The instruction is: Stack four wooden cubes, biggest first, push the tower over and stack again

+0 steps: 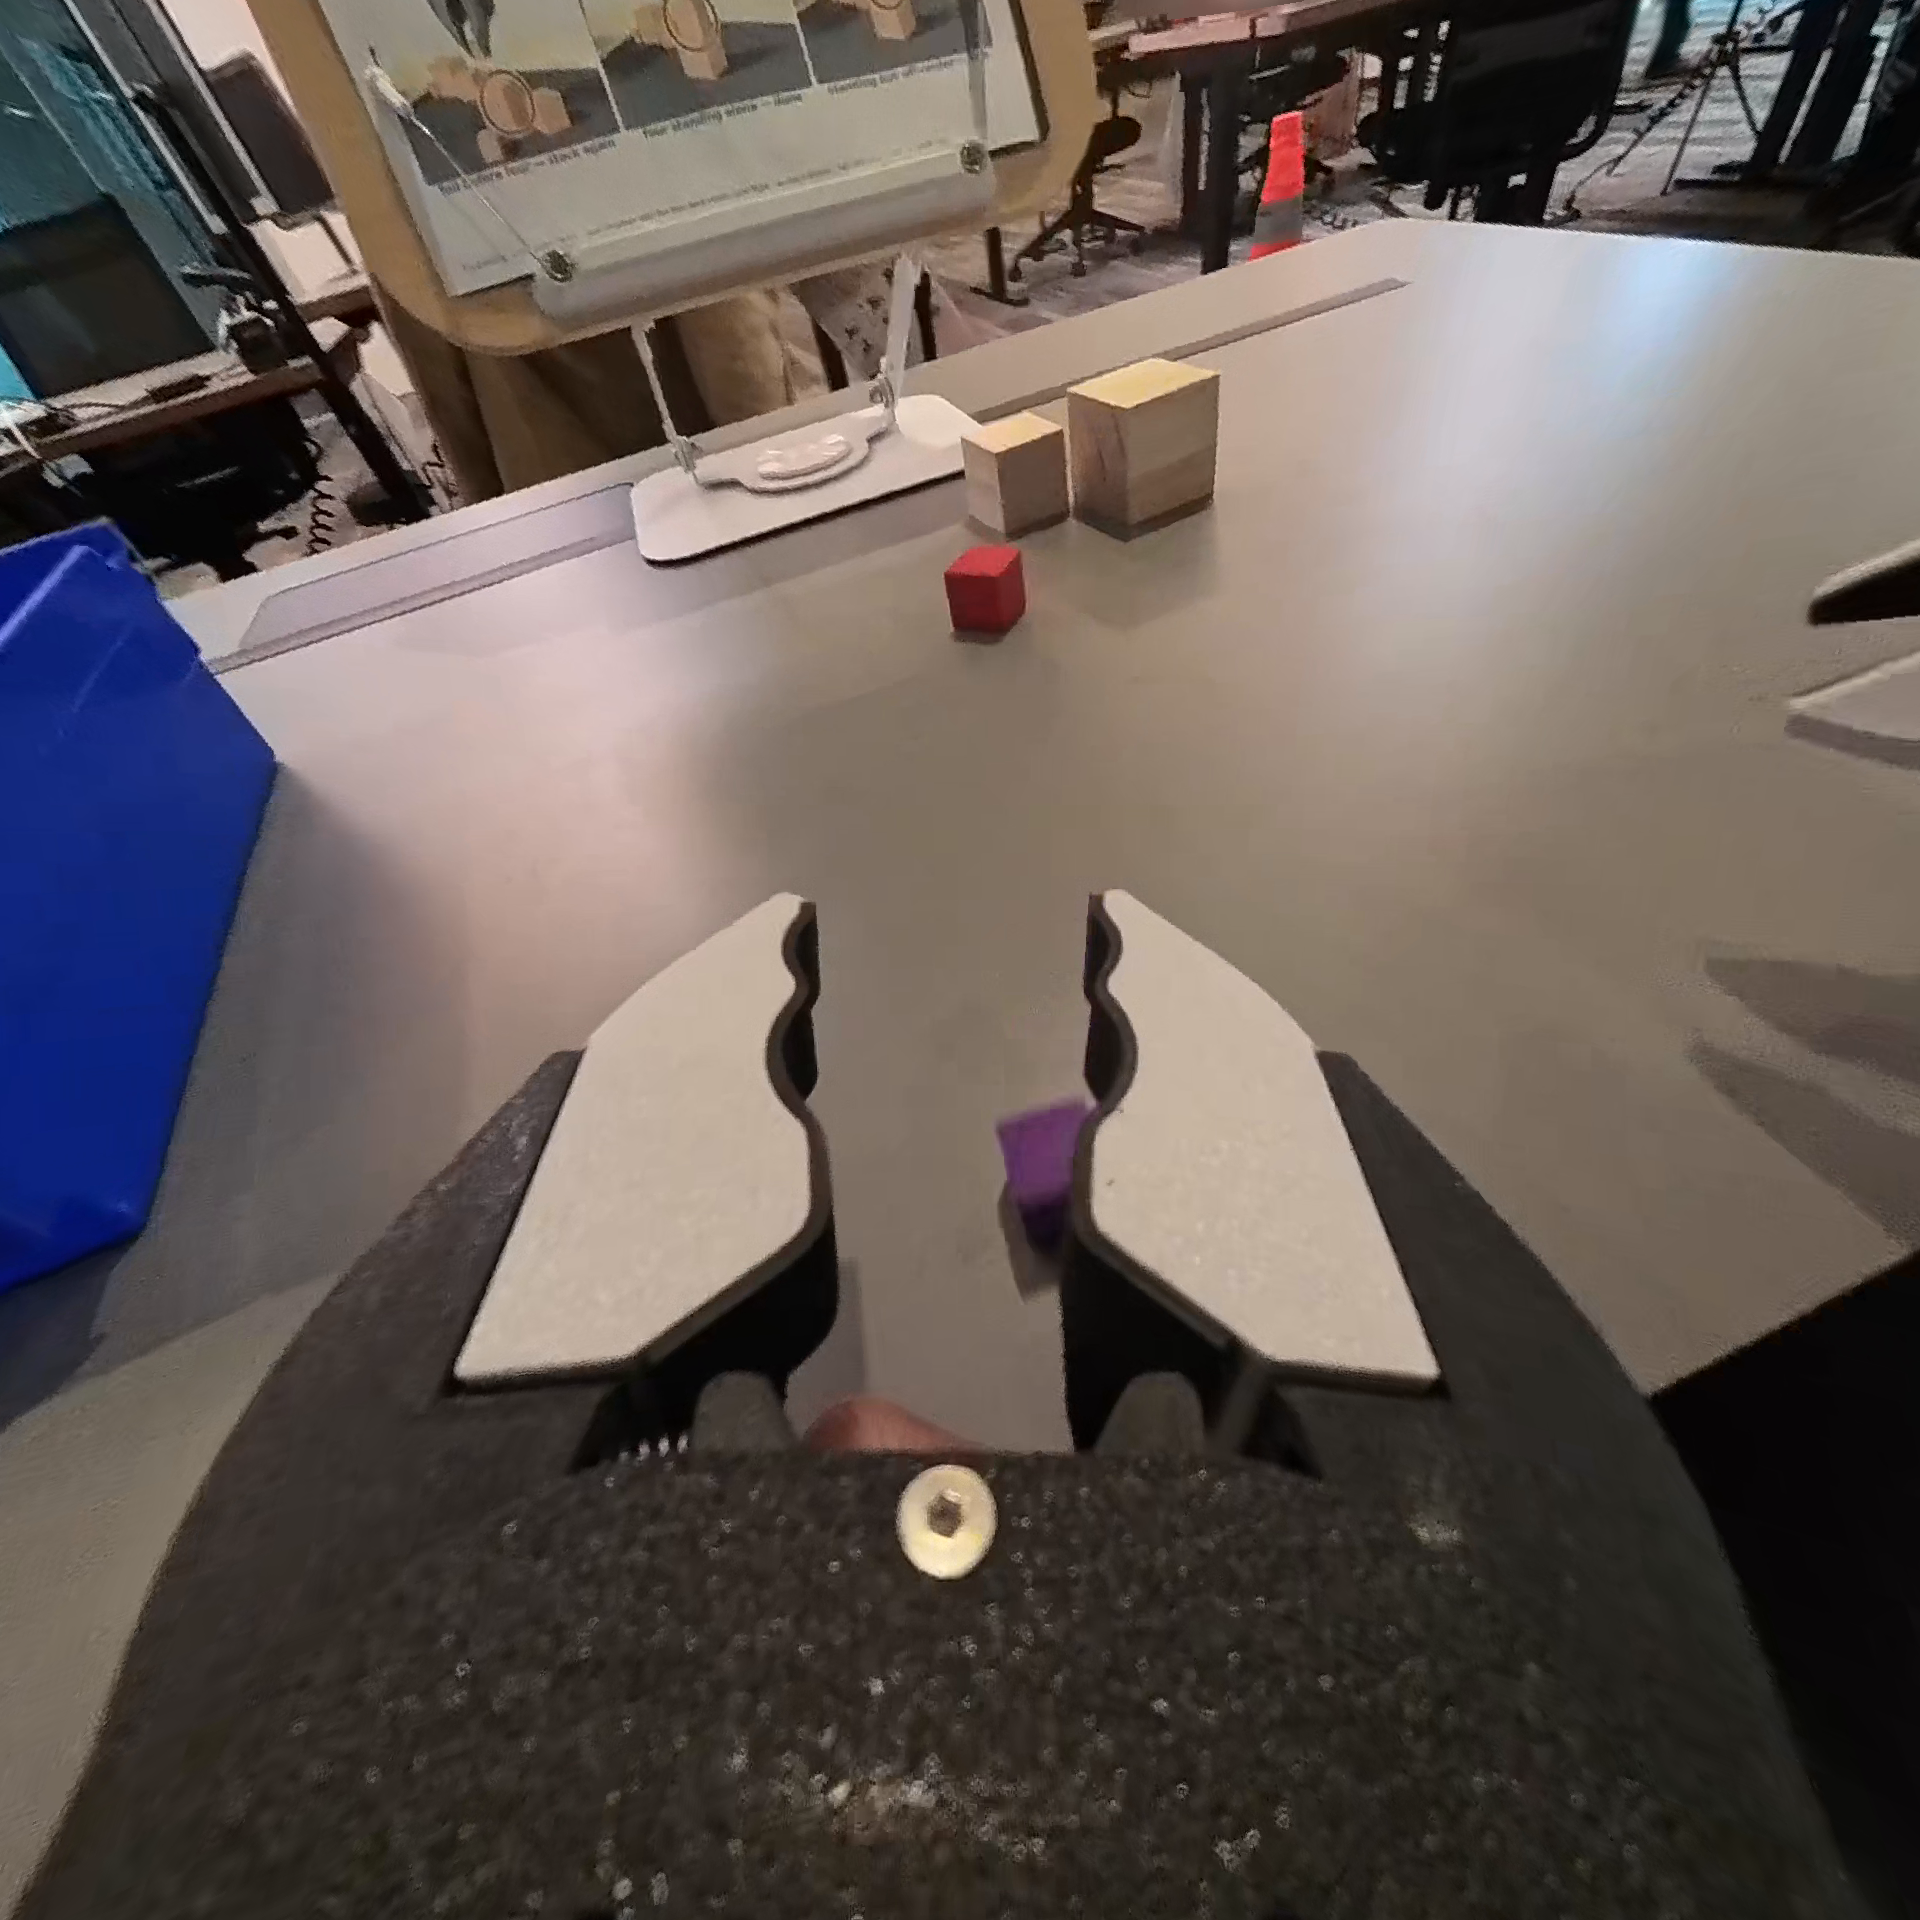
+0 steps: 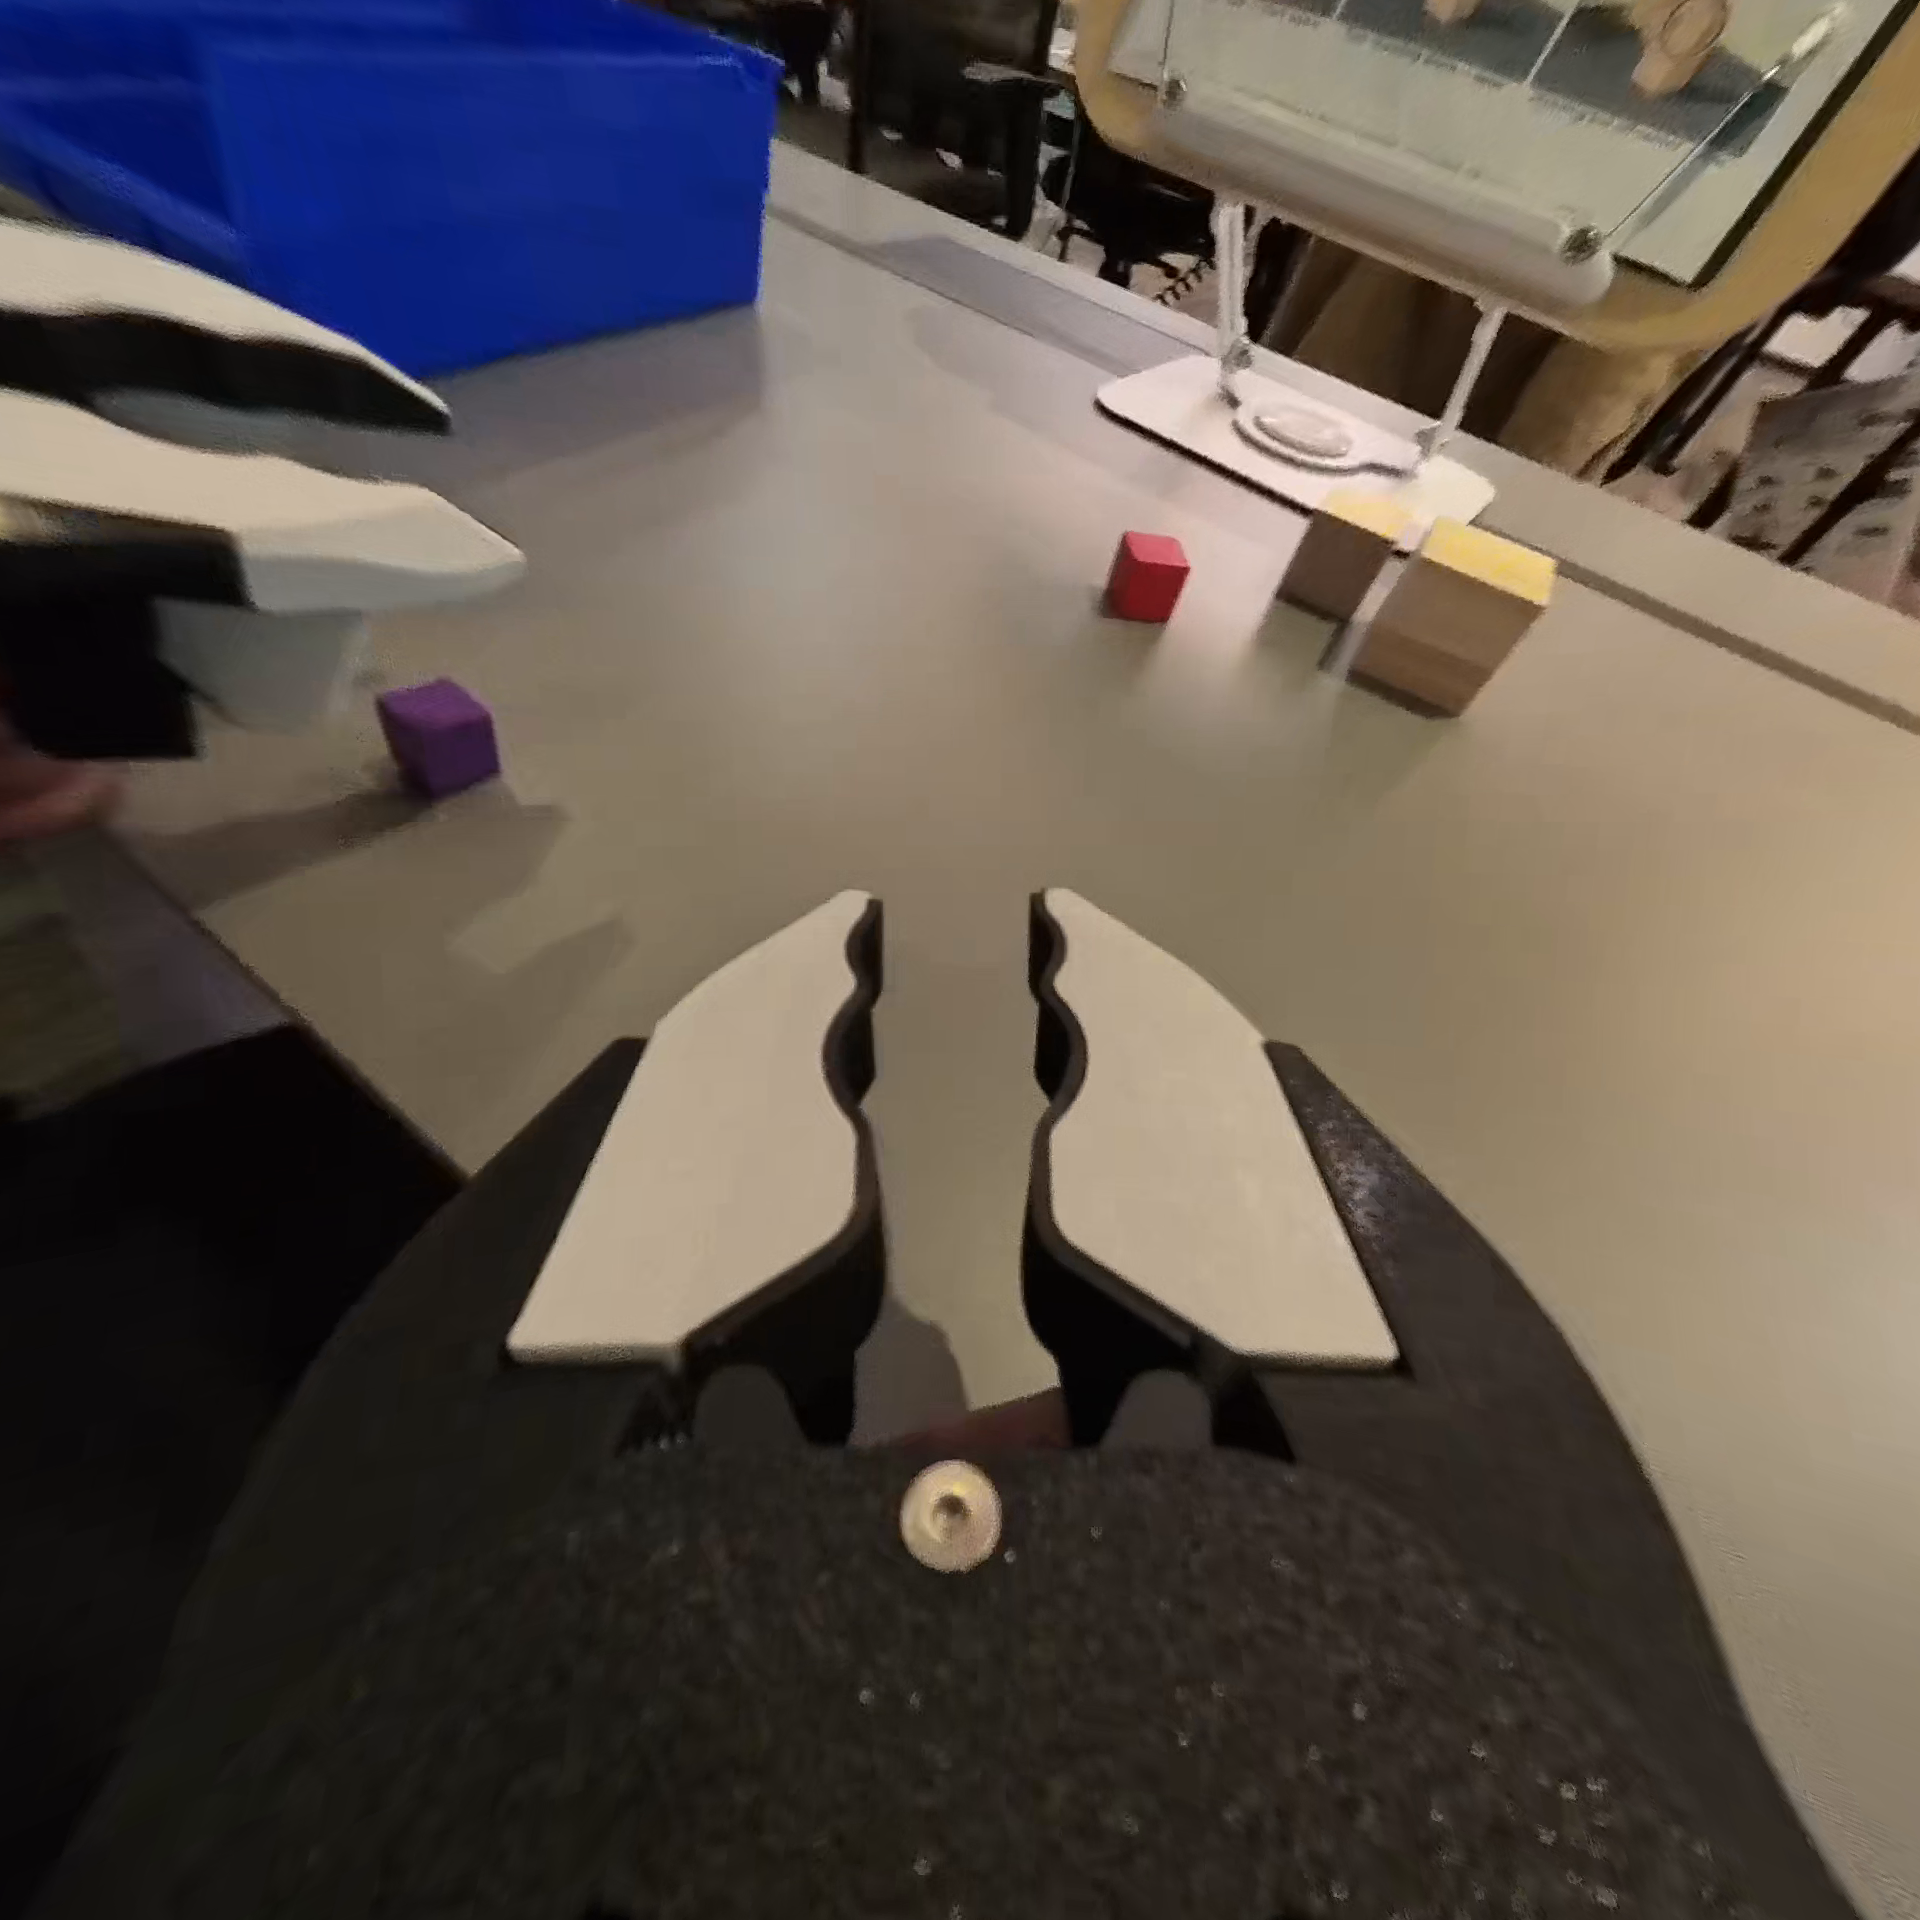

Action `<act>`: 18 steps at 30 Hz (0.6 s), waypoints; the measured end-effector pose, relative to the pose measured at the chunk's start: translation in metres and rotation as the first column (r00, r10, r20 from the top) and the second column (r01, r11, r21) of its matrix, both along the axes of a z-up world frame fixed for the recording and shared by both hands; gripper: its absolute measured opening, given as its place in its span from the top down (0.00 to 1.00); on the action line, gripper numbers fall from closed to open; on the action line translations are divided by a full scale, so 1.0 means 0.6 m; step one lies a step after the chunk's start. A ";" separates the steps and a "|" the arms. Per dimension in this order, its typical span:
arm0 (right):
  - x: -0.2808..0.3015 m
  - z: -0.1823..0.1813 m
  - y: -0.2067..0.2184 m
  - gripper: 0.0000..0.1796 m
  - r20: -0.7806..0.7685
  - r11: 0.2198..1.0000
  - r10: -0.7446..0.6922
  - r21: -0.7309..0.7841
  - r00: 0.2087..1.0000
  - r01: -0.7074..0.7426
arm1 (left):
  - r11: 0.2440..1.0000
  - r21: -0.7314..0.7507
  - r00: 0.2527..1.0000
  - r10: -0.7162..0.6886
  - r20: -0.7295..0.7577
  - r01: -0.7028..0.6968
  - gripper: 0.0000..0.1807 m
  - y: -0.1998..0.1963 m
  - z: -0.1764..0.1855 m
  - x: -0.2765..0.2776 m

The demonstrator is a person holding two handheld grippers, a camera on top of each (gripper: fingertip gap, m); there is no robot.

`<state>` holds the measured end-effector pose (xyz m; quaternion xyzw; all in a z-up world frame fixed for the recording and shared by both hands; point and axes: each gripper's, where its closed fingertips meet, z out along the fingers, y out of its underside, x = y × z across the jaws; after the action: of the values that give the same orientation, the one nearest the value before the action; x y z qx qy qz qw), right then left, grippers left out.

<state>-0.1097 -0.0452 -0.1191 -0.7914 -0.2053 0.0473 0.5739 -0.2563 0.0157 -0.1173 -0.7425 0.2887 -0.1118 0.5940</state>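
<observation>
Left gripper (image 1: 951,935) jaws wide, above purple cube (image 1: 1039,1169) | right gripper (image 2: 956,935) jaws narrow, empty | grey table (image 1: 1455,831): red cube (image 1: 984,603), two wooden cubes (image 1: 1143,447) apart, unstacked | blue bin (image 1: 94,883) left.

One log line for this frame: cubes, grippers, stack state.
stack: none, four cubes on table | big cube beside medium cube | red cube apart | left gripper open over purple cube | right gripper open, empty

Dim warm light, soft shadows, blurred wide-angle edges.
</observation>
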 end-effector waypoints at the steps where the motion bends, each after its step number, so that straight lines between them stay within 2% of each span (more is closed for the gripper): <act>1: -0.006 -0.001 -0.004 0.82 -0.024 1.000 0.011 -0.011 1.000 -0.011 | 1.000 0.009 1.000 0.012 -0.005 -0.012 0.73 0.002 0.000 0.000; 9: -0.010 -0.003 -0.011 0.83 -0.022 1.000 0.022 -0.002 1.000 -0.022 | 0.997 0.063 0.999 0.040 0.023 -0.041 0.74 0.006 0.016 -0.008; 14: 0.000 0.009 -0.005 0.84 -0.036 1.000 0.012 0.015 0.999 -0.011 | 0.998 0.029 0.998 0.045 0.053 -0.046 0.74 0.006 0.013 -0.017; 18: 0.010 0.020 -0.001 0.84 -0.056 0.999 -0.012 0.041 0.998 0.014 | 0.995 0.083 0.997 0.058 0.054 -0.062 0.74 0.005 0.033 -0.032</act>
<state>-0.1037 -0.0461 -0.1073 -0.7789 -0.1852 0.0613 0.5960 -0.2753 0.0186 -0.0977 -0.7218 0.2553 -0.1009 0.6353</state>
